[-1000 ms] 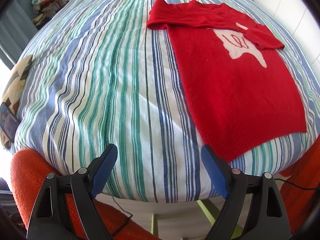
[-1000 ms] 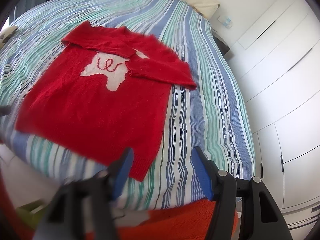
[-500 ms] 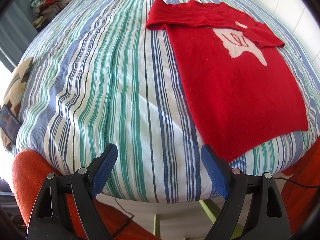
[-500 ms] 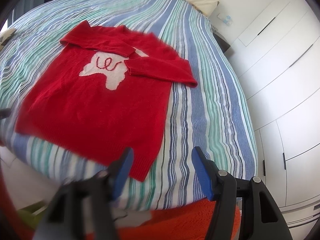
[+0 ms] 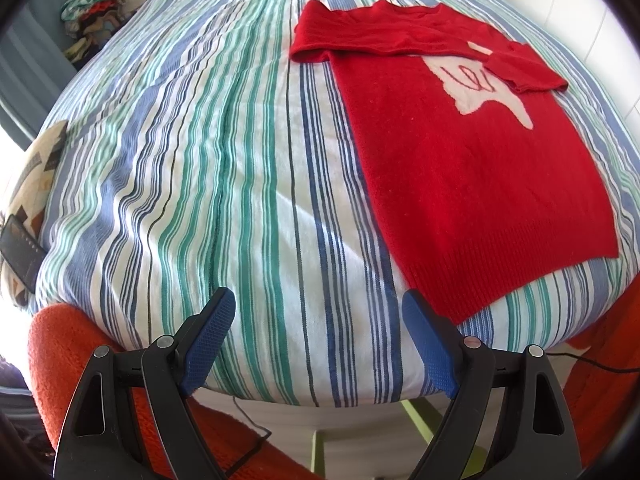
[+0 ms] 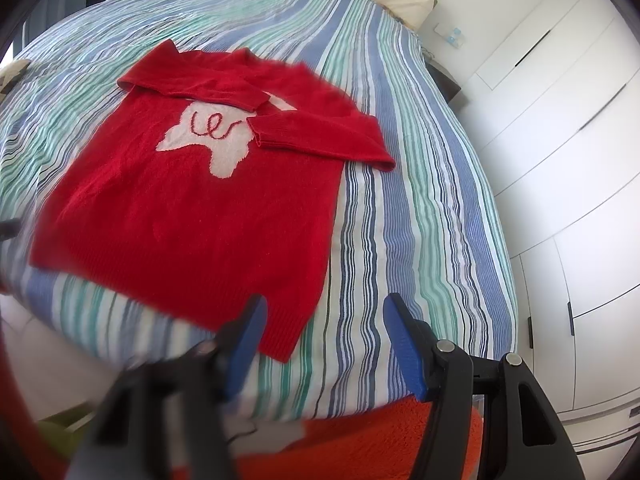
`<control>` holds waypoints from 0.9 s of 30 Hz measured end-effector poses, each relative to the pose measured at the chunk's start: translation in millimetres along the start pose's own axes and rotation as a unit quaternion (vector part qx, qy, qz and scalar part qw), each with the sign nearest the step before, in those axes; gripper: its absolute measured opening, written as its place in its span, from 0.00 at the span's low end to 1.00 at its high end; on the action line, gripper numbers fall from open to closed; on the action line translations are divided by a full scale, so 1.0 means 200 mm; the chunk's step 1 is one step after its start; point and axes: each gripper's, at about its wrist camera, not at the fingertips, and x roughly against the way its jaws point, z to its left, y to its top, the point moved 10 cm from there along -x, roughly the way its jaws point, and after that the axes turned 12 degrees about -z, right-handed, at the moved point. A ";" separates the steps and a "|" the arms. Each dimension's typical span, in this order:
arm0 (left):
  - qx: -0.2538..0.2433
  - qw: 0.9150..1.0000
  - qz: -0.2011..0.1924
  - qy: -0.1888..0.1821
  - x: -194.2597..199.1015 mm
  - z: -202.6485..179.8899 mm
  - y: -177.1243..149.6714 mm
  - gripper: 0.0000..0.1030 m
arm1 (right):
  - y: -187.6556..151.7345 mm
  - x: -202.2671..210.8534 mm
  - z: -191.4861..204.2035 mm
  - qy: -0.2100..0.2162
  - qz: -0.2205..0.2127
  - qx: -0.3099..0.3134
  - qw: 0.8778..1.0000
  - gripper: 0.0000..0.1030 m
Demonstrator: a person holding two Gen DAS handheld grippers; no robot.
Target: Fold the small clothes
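Observation:
A small red knit sweater (image 5: 460,160) with a pale patch on the chest lies flat on the striped bed, both sleeves folded across the chest. It also shows in the right wrist view (image 6: 200,208). My left gripper (image 5: 318,312) is open and empty, at the bed's near edge, left of the sweater's hem corner. My right gripper (image 6: 322,316) is open and empty, just above the sweater's near right hem corner.
The bed has a blue, green and white striped cover (image 5: 200,160). An orange rug (image 6: 380,440) lies below the bed's edge. White wardrobe doors (image 6: 560,160) stand to the right. A patterned cushion with a dark phone (image 5: 20,252) lies at the left.
Both grippers have moved slightly closer to the bed's near edge and the sweater's hem. The sweater has not moved.

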 end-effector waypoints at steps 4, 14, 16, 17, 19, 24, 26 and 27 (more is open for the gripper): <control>0.000 1.000 -0.001 0.000 0.00 0.00 0.00 0.84 | 0.00 0.00 0.00 0.000 0.000 0.000 1.000 0.59; 0.001 1.000 0.005 0.011 -0.02 0.02 -0.01 0.84 | 0.10 -0.33 -0.18 0.046 -0.007 0.009 0.999 0.62; 0.003 1.000 0.008 0.013 -0.03 0.02 -0.01 0.84 | 0.22 -0.43 -0.21 0.064 -0.015 0.002 0.998 0.63; 0.003 1.000 0.010 0.014 -0.03 0.02 -0.01 0.84 | 0.29 -0.47 -0.18 0.088 -0.021 -0.007 0.996 0.64; -0.002 1.000 0.011 0.017 -0.04 0.02 -0.01 0.84 | 0.43 -0.54 -0.06 0.145 -0.037 -0.011 0.989 0.64; -0.007 1.000 0.019 0.024 -0.06 0.03 -0.02 0.84 | 0.64 -0.81 0.36 0.218 -0.055 0.044 0.973 0.64; -0.006 0.999 0.021 0.029 -0.06 0.04 -0.03 0.84 | 0.67 -0.96 0.47 0.214 -0.059 0.062 0.973 0.63; -0.005 0.999 0.022 0.032 -0.06 0.05 -0.03 0.84 | 0.66 -1.05 0.50 0.215 -0.050 0.058 0.974 0.59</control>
